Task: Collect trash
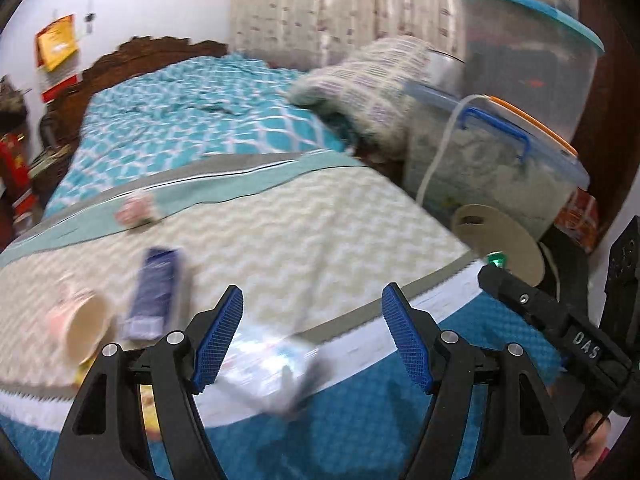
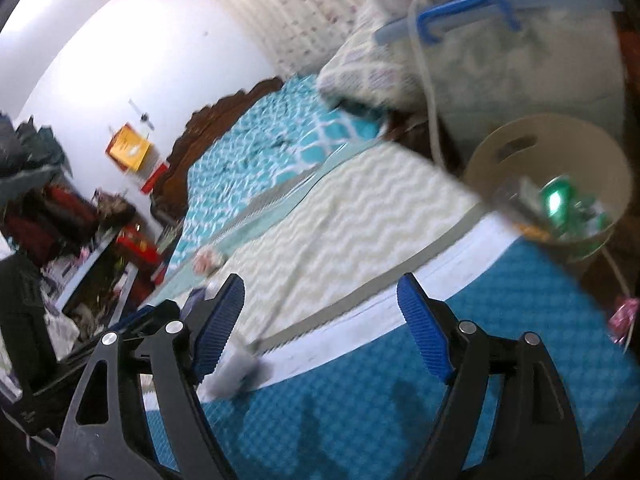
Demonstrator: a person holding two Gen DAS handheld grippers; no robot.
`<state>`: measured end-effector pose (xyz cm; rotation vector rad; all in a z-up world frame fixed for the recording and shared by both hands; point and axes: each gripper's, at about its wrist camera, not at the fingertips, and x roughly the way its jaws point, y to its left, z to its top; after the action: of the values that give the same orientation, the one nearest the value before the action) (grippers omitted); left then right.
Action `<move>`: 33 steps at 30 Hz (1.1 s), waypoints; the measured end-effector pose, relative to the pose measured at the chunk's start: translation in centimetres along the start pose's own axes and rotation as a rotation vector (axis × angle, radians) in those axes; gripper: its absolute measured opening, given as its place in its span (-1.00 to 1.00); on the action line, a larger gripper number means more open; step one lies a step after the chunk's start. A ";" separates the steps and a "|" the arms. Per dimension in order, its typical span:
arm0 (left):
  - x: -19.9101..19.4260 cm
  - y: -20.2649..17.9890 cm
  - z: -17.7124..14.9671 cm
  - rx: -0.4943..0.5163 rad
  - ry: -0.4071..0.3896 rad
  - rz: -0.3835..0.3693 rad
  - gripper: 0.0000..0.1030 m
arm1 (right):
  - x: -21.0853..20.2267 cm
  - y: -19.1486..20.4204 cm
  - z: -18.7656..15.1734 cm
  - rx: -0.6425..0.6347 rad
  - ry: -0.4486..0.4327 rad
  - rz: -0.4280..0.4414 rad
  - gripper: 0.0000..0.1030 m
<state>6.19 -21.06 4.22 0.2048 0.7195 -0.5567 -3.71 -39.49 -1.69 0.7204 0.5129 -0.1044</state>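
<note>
Both the left gripper and right gripper, fingers spread and empty, hover over the bed; round beige bin holds green wrappers, while paper cup, navy carton remain uncollected.

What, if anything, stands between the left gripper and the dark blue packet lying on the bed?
Nothing visible does. The left gripper is open and empty, and only bare bedcover lies between it and the dark blue packet. A paper cup lies beside the packet, off the path.
</note>
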 end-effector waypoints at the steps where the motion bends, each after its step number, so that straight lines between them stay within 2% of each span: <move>1: -0.8 1.5 -0.6 -0.017 -0.006 0.016 0.33 | 0.4 0.9 -0.7 -0.008 0.013 0.002 0.54; 11: -6.5 11.8 -5.9 -0.169 -0.067 0.132 0.34 | 2.6 8.6 -7.3 -0.136 0.072 -0.033 0.54; 17: -8.0 16.8 -9.2 -0.230 -0.067 0.197 0.35 | 3.2 12.2 -10.7 -0.223 0.091 -0.060 0.54; 22: -8.3 20.7 -11.7 -0.259 -0.046 0.252 0.35 | 4.1 14.5 -12.6 -0.264 0.118 -0.075 0.54; 26: -7.9 23.7 -13.3 -0.281 -0.023 0.327 0.35 | 4.7 15.7 -13.7 -0.286 0.149 -0.065 0.54; 30: -7.4 26.4 -14.2 -0.328 0.012 0.353 0.35 | 5.8 16.9 -15.0 -0.288 0.201 -0.027 0.54; 33: -7.0 27.0 -14.7 -0.343 0.029 0.357 0.35 | 6.6 17.4 -15.9 -0.289 0.244 -0.002 0.54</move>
<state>8.38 9.76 -2.19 0.0187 0.7743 -0.0859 0.09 -15.49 -4.45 0.4515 0.7445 0.0562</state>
